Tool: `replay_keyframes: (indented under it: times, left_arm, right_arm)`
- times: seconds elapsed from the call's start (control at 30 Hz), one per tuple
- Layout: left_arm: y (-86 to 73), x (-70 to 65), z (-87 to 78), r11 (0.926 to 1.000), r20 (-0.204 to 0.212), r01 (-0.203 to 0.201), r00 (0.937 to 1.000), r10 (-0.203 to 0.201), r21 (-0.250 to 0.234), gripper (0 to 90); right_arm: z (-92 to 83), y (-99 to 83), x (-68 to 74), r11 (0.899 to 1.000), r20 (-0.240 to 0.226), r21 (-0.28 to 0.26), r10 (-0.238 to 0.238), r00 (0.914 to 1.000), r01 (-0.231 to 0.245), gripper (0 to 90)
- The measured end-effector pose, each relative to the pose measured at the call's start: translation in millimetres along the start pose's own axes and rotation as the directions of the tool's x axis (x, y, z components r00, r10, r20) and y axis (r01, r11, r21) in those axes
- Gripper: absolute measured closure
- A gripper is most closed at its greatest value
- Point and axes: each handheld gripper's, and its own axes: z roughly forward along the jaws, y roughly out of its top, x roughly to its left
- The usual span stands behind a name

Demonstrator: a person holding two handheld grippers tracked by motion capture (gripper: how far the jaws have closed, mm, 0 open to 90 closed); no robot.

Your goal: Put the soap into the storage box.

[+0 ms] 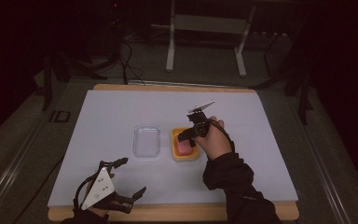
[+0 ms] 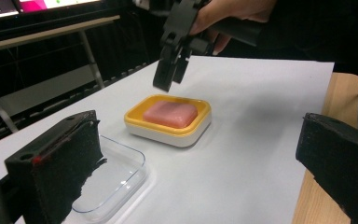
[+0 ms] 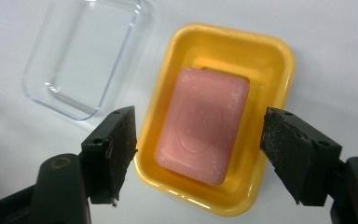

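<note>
Tongs apart above our pink soap, nothing held in either pair.

Our right tongs (image 1: pixel 185 136) hang over the yellow soap dish (image 1: pixel 185 156) near the middle of the table (image 1: pixel 112 112), pointing down with their jaws parted and clear of the pink soap (image 3: pixel 203 123), which lies flat inside that dish. From the left gripper view we see a plain gap of air between those tips and the soap. Just left of the dish, close but apart from it, sits a clear plastic lid (image 1: pixel 147 140), lying open side up. Our left tongs (image 1: pixel 133 177) rest at the near left edge of the table, jaws spread wide, well apart from both things.
</note>
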Motion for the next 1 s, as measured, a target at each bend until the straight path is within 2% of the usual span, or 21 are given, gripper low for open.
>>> replay_keyframes:
  times: [0.1, 0.13, 0.33, 0.47, 0.57, 0.67, 0.73, 0.8, 0.9, 1.0]
  left_arm:
    - [0.0, -0.1, 0.2, 1.0000, 0.000, -0.002, 1.0000, 0.002, 0.002, 0.6]
    - [0.0, -0.1, 0.2, 1.0000, 0.000, -0.002, 1.0000, 0.002, 0.002, 0.6]
    - [-0.2, -0.1, 0.4, 1.0000, 0.001, -0.002, 1.0000, 0.002, 0.002, 0.6]
    - [-0.3, -0.3, 0.7, 1.0000, 0.002, -0.002, 1.0000, 0.002, 0.005, 0.6]
    - [-0.2, -0.6, 0.7, 1.0000, 0.000, -0.004, 1.0000, 0.004, 0.004, 0.6]
    - [-0.3, -0.7, 0.7, 1.0000, -0.001, -0.004, 1.0000, 0.004, 0.005, 0.6]
    - [-0.3, -0.8, 0.8, 1.0000, -0.001, -0.004, 1.0000, 0.004, 0.006, 0.6]
    - [-0.3, -0.7, 1.0, 1.0000, -0.001, -0.004, 1.0000, 0.004, 0.008, 0.6]
    - [-0.3, -0.8, 1.2, 1.0000, -0.001, -0.004, 1.0000, 0.004, 0.008, 0.6]
    - [-0.3, -1.0, 1.0, 1.0000, -0.002, -0.005, 1.0000, 0.005, 0.008, 0.6]
  right_arm:
    - [-5.9, -2.4, -2.1, 1.000, -0.021, -0.021, -0.011, 0.9997, 0.011, 27.1]
    - [-14.9, -5.5, -5.7, 0.999, -0.048, -0.043, -0.029, 0.9984, 0.027, 27.1]
    - [-33.8, -16.6, -18.1, 0.990, -0.052, -0.074, -0.122, 0.9912, 0.118, 27.1]
    - [-43.5, -27.5, -30.7, 0.984, -0.075, -0.106, -0.150, 0.9858, 0.142, 24.3]
    - [-49.6, -35.9, -40.4, 0.974, -0.070, -0.134, -0.191, 0.9791, 0.181, 21.6]
    - [-54.3, -45.4, -50.5, 0.969, -0.059, -0.151, -0.206, 0.9768, 0.195, 21.1]
    - [-56.7, -52.4, -57.2, 0.959, -0.046, -0.175, -0.232, 0.9716, 0.221, 20.1]
    - [-58.7, -59.7, -63.2, 0.957, -0.052, -0.189, -0.232, 0.9713, 0.219, 19.6]
    - [-60.9, -70.0, -69.8, 0.949, -0.035, -0.213, -0.244, 0.9691, 0.231, 18.7]
    - [-62.7, -79.9, -74.7, 0.946, -0.047, -0.227, -0.246, 0.9681, 0.230, 18.8]
